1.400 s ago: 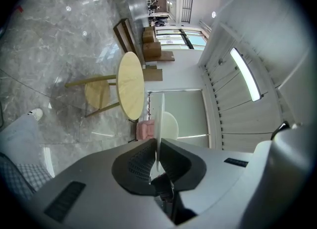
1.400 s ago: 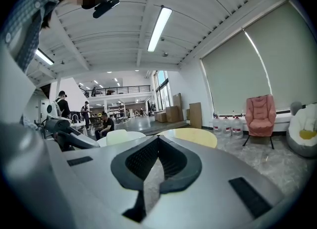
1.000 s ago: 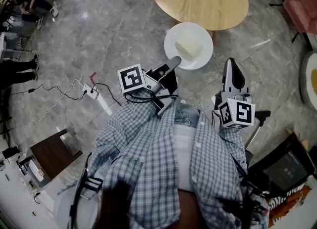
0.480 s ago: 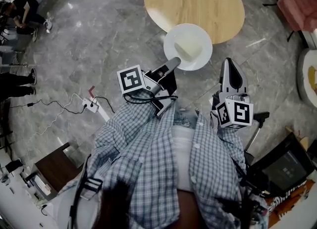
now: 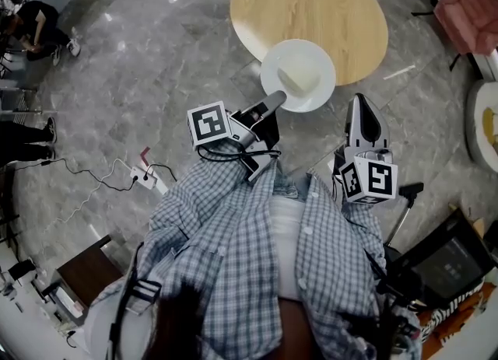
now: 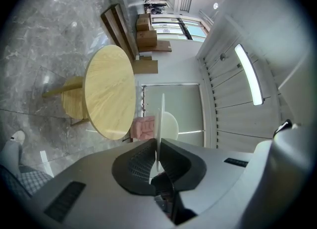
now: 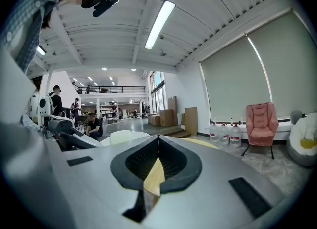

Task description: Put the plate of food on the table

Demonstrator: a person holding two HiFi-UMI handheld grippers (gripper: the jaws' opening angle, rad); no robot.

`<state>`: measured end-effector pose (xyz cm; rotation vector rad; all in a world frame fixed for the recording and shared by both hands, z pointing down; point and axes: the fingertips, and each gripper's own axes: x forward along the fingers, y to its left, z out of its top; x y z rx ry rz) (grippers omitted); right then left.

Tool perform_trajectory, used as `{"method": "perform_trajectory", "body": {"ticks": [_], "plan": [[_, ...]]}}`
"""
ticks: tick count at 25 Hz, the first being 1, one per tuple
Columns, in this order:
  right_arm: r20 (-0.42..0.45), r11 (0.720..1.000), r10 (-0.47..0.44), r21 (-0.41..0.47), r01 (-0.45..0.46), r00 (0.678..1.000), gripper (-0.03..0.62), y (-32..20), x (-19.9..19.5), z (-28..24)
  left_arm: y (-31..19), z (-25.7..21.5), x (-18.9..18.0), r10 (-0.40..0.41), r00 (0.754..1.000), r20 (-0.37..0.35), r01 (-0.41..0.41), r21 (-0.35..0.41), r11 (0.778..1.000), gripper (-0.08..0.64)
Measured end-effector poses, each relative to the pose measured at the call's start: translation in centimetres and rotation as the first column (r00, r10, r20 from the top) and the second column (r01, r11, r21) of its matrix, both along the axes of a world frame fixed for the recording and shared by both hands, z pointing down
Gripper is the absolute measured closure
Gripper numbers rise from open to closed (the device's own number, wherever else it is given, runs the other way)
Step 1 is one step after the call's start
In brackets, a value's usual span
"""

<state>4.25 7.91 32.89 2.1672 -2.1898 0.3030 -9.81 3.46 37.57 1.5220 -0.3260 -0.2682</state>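
Note:
A white plate [image 5: 298,76] with a pale block of food [image 5: 299,80] hangs level over the near edge of the round wooden table [image 5: 311,8]. My left gripper [image 5: 276,100] is shut on the plate's near rim. In the left gripper view the plate [image 6: 161,119] shows edge-on, pinched between the jaws of the left gripper [image 6: 157,149], with the table [image 6: 109,92] beyond. My right gripper [image 5: 362,103] is held to the plate's right, over the floor, shut and with nothing in it. The right gripper [image 7: 158,141] shows its jaws meeting at the tips, with the plate [image 7: 124,136] off to its left.
A power strip with cables [image 5: 144,173] lies on the marble floor at left. A pink armchair [image 5: 467,1] and a white seat [image 5: 484,121] stand at right, water bottles [image 7: 225,134] by the wall. People [image 5: 35,16] are far left. A brown cabinet [image 5: 78,273] sits lower left.
The table has come nearer to me. The plate, still in the left gripper, now overlaps the table's near edge. The right gripper has kept its place beside it.

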Motion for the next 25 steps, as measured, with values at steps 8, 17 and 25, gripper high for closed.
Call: {"method": "perform_trajectory", "body": {"ticks": [8,17,25], "plan": [[0.0,1.0,0.008,-0.015,-0.008,1.0,0.584,-0.3,0.8,1.7,-1.1,1.4,0.4,-0.012,1.0,-0.002,0.012,0.002,1.0,0.54],[0.014,0.999,0.024,-0.042,-0.023,1.0,0.584,0.0,1.1,2.3,-1.2,1.5,0.3,-0.013,1.0,0.004,0.013,0.008,1.0,0.54],[0.105,0.995,-0.04,-0.085,0.049,0.994,0.584,-2.5,1.3,2.3,-2.5,0.5,1.3,-0.034,0.999,-0.008,0.035,0.007,0.999,0.54]]}}
